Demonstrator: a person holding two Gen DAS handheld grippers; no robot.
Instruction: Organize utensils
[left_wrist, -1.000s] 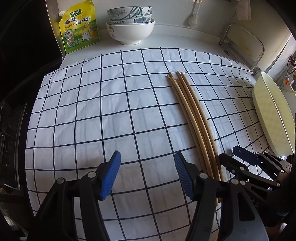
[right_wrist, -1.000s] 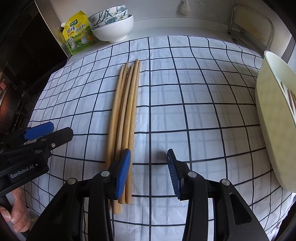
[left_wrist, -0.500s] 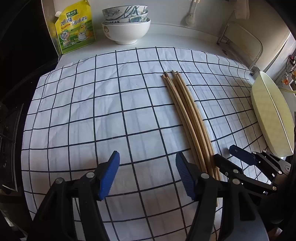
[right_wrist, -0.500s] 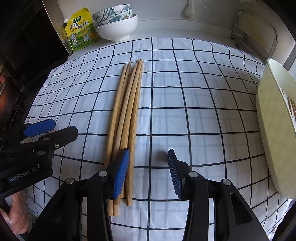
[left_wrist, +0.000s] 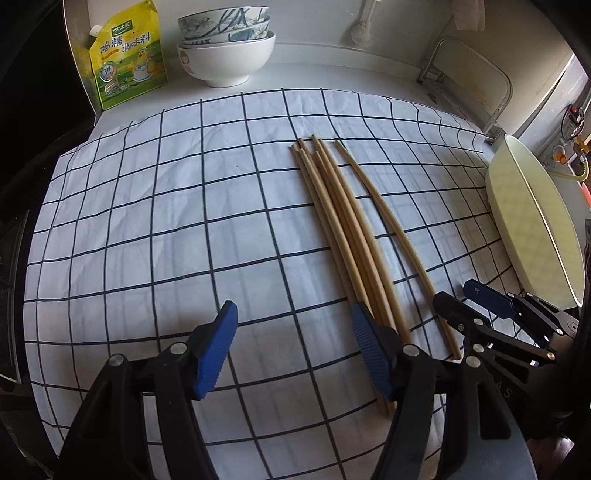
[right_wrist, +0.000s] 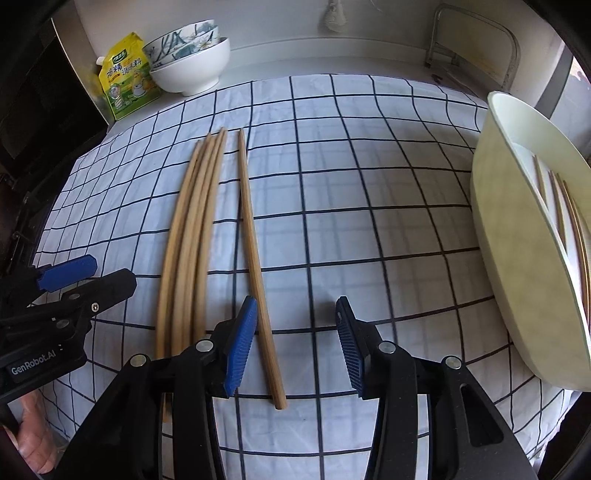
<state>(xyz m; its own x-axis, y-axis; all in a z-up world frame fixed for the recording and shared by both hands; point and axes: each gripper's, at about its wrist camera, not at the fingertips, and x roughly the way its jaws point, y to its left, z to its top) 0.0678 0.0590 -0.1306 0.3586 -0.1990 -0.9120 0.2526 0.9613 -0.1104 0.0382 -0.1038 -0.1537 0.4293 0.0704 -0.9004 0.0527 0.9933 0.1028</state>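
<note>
One chopstick (right_wrist: 255, 266) lies apart from the bundle of chopsticks (right_wrist: 192, 236) on the checked cloth (right_wrist: 369, 221), running from the upper middle of the right wrist view down to the lower middle. Its near end sits between the jaws of the right gripper (right_wrist: 295, 339), close against the left blue pad; the jaws stand apart and neither pad presses on it. The bundle lies just left of that gripper, its near ends hidden behind the left finger.

In the left wrist view the same single stick (left_wrist: 399, 236) curves from the upper centre toward the lower right, ending beside the right gripper's black finger at the right edge. The bundle (left_wrist: 340, 229) lies just left of it, and its near ends pass behind the right blue pad of the left gripper (left_wrist: 291, 347). That gripper's jaws have just been opening and stand wide apart over bare cloth, with nothing between them; the bundle lies outside the gap, on its right side.

A cream oval tray (right_wrist: 517, 258) fills the right edge of the right wrist view, with several chopsticks (right_wrist: 565, 206) already lying inside it. Stacked bowls (left_wrist: 225, 48) and a yellow-green pouch (left_wrist: 125, 55) stand at the upper left, beyond the cloth. A hand (right_wrist: 33, 435) shows at the lower left corner of the right wrist view.
</note>
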